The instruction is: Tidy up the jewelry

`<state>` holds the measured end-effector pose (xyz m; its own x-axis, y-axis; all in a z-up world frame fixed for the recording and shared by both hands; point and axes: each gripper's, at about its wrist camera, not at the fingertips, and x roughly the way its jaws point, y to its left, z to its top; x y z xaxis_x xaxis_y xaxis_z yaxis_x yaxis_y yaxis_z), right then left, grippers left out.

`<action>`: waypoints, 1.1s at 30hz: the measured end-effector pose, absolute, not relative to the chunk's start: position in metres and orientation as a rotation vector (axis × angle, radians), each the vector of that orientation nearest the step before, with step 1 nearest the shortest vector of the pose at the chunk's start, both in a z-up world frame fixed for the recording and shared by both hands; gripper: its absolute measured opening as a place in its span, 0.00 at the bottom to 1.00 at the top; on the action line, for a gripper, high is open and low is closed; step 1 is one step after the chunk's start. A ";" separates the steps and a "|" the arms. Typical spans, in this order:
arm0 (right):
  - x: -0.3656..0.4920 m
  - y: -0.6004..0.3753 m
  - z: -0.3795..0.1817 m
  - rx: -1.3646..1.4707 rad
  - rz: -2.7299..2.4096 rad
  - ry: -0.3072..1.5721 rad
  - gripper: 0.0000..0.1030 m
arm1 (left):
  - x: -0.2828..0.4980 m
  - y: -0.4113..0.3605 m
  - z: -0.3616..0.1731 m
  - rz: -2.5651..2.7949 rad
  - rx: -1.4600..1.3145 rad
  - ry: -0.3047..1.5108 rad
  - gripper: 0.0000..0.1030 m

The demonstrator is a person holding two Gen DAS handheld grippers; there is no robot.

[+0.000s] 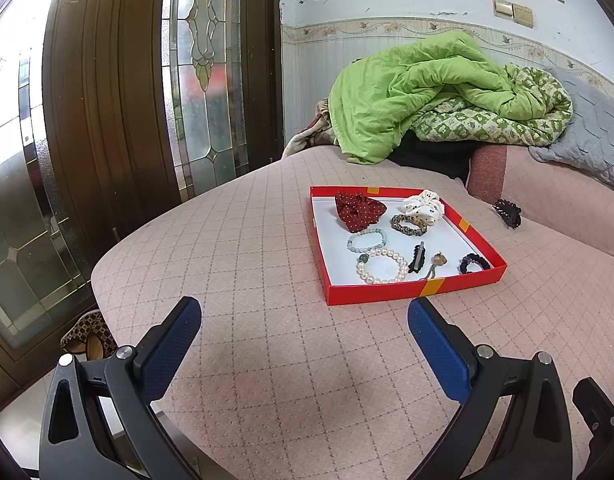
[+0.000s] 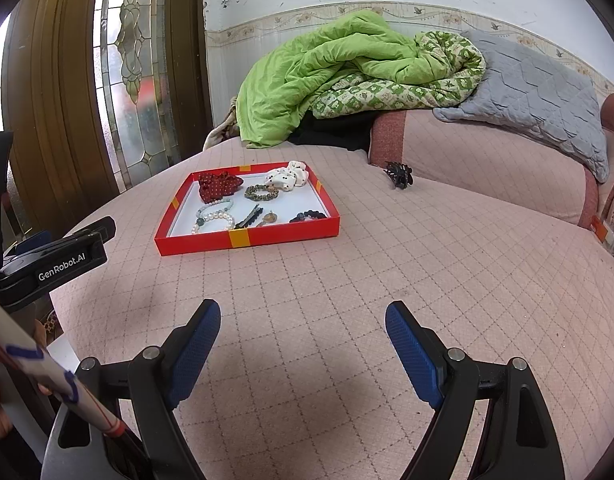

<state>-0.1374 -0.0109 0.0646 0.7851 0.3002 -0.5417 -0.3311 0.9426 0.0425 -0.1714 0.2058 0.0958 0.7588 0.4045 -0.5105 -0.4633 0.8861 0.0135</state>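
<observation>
Nearly sorted: one black claw clip (image 2: 399,175) lies outside the red tray (image 2: 243,237).
Left gripper (image 1: 305,322) and right gripper (image 2: 303,322) hover spread wide, empty, near the tray, likely readying that pickup.

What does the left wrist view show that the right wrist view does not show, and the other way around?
Only the left wrist view shows the open left gripper from behind its own fingers and a patterned slipper on the floor.

Only the right wrist view shows the open right gripper from behind, the left gripper's black body from the side, printed GenRobot.AI, and a white sleeve.

Both show the red tray holding a pearl bracelet, scrunchies and hair ties, the black claw clip outside it on the pink cover, and the green quilt.
</observation>
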 end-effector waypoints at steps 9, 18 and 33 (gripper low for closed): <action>-0.137 -0.013 0.065 -0.055 0.336 0.575 0.86 | -0.171 0.206 0.096 0.473 -0.116 0.529 1.00; -0.137 -0.013 0.066 -0.054 0.335 0.575 0.86 | -0.172 0.207 0.095 0.476 -0.116 0.530 1.00; -0.137 -0.014 0.066 -0.053 0.335 0.575 0.86 | -0.174 0.210 0.093 0.483 -0.116 0.532 1.00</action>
